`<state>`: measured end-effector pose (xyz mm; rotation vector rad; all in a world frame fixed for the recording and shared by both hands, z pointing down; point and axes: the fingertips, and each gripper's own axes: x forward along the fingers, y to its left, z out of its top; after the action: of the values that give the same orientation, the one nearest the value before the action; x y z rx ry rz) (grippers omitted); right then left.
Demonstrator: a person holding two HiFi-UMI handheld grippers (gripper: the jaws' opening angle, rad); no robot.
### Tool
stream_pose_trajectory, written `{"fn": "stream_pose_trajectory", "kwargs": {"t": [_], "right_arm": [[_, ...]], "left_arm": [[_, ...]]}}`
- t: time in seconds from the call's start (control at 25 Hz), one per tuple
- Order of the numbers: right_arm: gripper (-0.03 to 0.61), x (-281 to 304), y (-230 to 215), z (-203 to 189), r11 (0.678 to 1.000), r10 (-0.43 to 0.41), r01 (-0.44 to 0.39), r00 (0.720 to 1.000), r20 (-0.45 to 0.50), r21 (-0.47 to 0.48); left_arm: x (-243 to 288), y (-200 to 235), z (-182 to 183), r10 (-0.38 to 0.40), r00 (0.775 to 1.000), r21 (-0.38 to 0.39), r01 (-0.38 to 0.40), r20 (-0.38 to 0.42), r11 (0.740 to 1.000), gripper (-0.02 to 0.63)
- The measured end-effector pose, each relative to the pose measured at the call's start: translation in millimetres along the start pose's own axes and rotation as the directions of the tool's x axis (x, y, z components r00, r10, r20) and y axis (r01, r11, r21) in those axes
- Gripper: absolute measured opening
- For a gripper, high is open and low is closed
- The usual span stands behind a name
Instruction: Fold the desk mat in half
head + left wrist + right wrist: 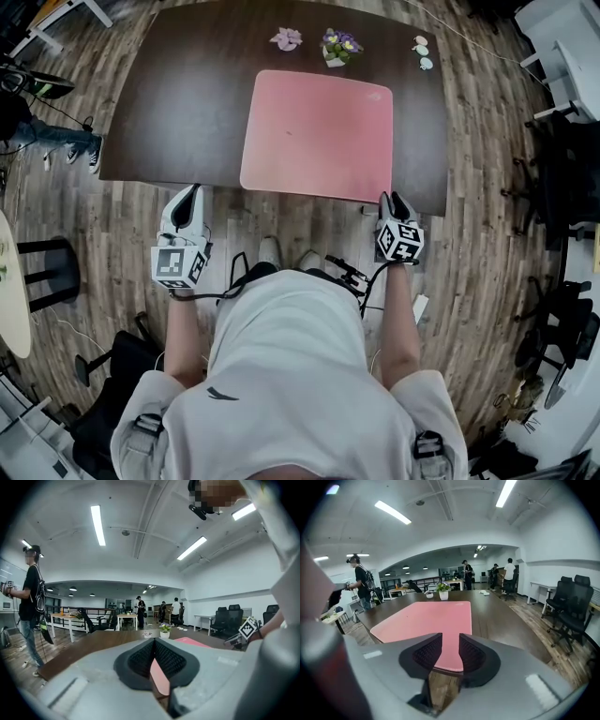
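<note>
The pink desk mat (319, 131) lies flat and unfolded on the dark wooden table (178, 103), its near edge close to the table's front edge. My right gripper (394, 199) hovers just off that front edge, by the mat's near right corner. In the right gripper view the right gripper (450, 641) is open, with a narrow gap and nothing between the pads; the mat (426, 618) spreads out beyond it. My left gripper (192, 195) hangs left of the mat, off the table's front edge. The left gripper (154, 644) has its pads meeting at the tips, holding nothing.
At the table's far edge stand a small potted plant (337, 47), a pink flower ornament (286, 38) and two small white items (422, 52). Black office chairs (569, 606) stand to the right. A person (30, 602) stands at the left, and others are far back.
</note>
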<state>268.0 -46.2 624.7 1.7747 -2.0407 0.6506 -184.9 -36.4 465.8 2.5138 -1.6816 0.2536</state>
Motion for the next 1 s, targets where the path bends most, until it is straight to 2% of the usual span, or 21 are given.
{"fn": "stream_pose_trajectory", "kwargs": {"t": [0.2,0.52,0.84,1.0], "right_arm": [[0.152,23.5,-12.5,-25.6,0.999,-0.04,0.04,0.994,-0.102,-0.003],[0.292,43.2,-14.0,-58.3,0.999,-0.013,0.026,0.967,-0.255,0.045],[0.313,47.0,-16.0,-60.1,0.998,-0.028,0.042,0.95,-0.31,0.039],[0.287,48.4,-13.8,-58.6,0.999,-0.019,0.032,0.944,-0.33,0.033]], "left_arm": [[1.9,7.0,0.0,0.011,1.0,0.001,-0.011,-0.008,1.0,0.008],[10.3,7.4,-2.3,0.01,1.0,0.001,-0.01,-0.027,1.0,0.008],[17.4,4.1,-7.0,-0.003,0.999,0.001,0.003,-0.049,1.0,0.008],[21.1,-2.5,-11.1,-0.021,0.998,0.001,0.021,-0.065,1.0,0.008]]}}
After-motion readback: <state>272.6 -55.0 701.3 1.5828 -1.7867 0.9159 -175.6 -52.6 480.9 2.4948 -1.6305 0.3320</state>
